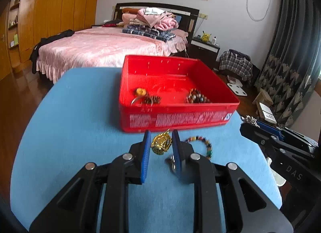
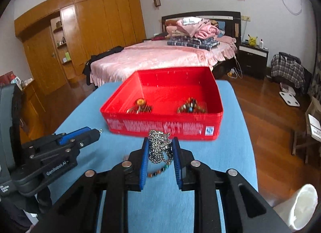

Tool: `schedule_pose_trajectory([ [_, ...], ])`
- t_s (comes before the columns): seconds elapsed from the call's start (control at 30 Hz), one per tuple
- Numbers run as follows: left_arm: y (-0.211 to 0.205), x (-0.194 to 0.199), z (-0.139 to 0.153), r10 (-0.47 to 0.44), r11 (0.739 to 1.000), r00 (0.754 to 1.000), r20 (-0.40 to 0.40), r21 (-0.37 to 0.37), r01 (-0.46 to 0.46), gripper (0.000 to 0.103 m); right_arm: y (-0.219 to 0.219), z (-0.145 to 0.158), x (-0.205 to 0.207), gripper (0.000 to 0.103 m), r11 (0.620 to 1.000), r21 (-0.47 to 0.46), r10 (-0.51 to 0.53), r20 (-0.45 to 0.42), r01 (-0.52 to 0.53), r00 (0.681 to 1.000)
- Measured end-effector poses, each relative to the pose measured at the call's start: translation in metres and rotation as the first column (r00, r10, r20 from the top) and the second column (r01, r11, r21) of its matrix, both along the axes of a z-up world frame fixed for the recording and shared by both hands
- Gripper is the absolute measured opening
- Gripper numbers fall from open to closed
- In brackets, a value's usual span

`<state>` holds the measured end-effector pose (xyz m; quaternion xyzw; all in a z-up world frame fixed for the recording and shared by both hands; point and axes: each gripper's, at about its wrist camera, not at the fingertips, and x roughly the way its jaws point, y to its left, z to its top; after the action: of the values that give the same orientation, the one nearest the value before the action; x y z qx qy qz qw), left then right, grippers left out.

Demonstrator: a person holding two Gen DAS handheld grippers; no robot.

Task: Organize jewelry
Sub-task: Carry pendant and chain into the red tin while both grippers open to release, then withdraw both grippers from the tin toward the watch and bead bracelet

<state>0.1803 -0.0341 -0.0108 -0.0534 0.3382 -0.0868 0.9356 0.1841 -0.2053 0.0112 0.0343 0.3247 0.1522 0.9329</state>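
A red plastic box stands on the blue table and holds beaded bracelets and a ring piece. My left gripper is shut on a gold pendant, held just before the box. A beaded bracelet lies on the table to its right. In the right wrist view my right gripper is shut on a bunched silver chain in front of the box. The beaded bracelet lies below it. The left gripper shows at the left.
A pink bed with folded clothes stands behind the table. A wooden wardrobe lines the left wall. A white cup sits at the table's right edge. The right gripper shows at the right of the left view.
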Motion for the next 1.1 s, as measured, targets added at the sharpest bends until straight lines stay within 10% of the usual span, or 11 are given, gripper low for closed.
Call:
schedule_pose_trajectory([
  [0.73,-0.010,0.067,0.050,0.004,0.999,0.991,0.137,-0.032,0.001,0.020,-0.002,0.030,0.076,0.022,1.000,0.026,0.008,0.062,-0.010,0.998],
  [1.1,-0.014,0.118,0.027,0.012,1.000,0.996,0.093,-0.024,-0.010,0.029,-0.003,0.006,0.126,0.030,1.000,0.020,-0.019,0.008,0.019,1.000],
])
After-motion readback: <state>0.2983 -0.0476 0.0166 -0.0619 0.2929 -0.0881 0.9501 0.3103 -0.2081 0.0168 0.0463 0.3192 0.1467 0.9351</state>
